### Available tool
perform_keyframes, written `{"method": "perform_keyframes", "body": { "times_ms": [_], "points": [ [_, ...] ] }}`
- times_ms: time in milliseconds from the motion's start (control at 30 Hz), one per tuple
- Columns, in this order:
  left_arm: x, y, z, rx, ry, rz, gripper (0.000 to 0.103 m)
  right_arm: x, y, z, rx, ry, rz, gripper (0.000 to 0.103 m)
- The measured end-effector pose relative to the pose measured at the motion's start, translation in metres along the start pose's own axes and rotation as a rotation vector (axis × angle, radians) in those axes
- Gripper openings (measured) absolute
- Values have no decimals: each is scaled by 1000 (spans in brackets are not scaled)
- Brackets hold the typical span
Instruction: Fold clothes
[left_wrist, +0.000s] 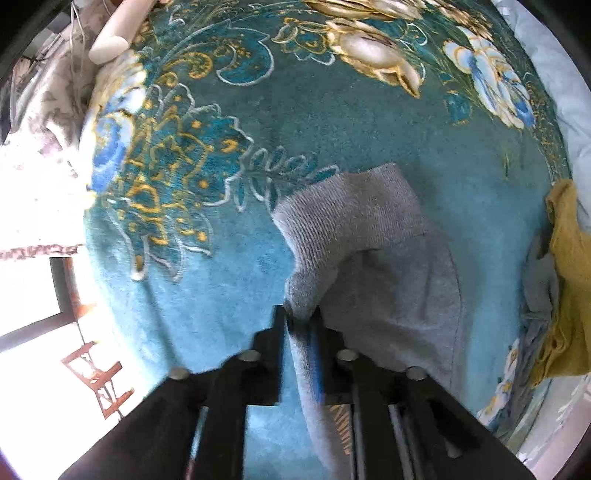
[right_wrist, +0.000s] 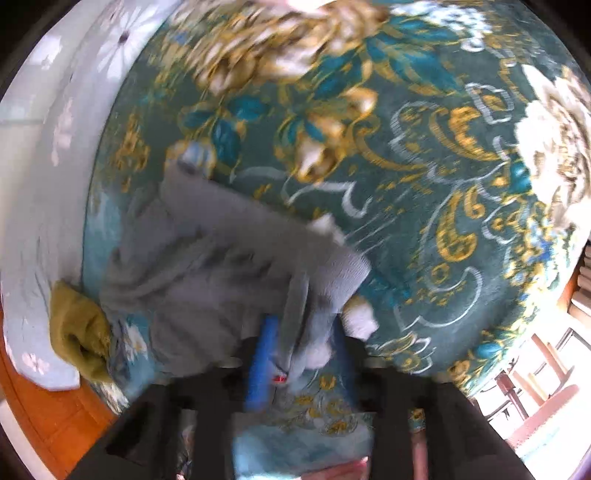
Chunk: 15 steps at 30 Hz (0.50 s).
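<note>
Left gripper (left_wrist: 300, 320) is pinching the ribbed cuff of the grey sweatshirt (left_wrist: 369, 236), cloth spreading ahead of its fingers on the teal floral blanket (left_wrist: 207, 295). Right gripper (right_wrist: 304, 349) is standing parted, grey fabric bunching loosely between its fingers.

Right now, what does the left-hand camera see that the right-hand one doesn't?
Only the left wrist view shows a cream cylindrical object at the blanket's far edge and a patterned cloth beside it. Only the right wrist view shows a pale floral pillow, an orange wooden surface and bits of white fabric under the garment. Both show the grey garment on the teal floral blanket, a yellow cloth, and fabric between each gripper's fingers.
</note>
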<state>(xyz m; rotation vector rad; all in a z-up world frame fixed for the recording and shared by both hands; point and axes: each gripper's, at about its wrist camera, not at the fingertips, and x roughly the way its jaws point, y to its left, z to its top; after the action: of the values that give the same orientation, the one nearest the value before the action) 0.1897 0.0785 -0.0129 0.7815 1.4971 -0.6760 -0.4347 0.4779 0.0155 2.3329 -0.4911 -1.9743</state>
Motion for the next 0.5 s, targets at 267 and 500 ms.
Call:
{"method": "perform_keyframes", "body": {
  "times_ms": [267,500],
  "points": [
    [-50,-66,-3,145,-88,-75,38,0,0,35,-1,-38,156,55],
    [-77,-142,-84,403,-60,-147,40,40,56,76,-73,41,321,56]
  ]
}}
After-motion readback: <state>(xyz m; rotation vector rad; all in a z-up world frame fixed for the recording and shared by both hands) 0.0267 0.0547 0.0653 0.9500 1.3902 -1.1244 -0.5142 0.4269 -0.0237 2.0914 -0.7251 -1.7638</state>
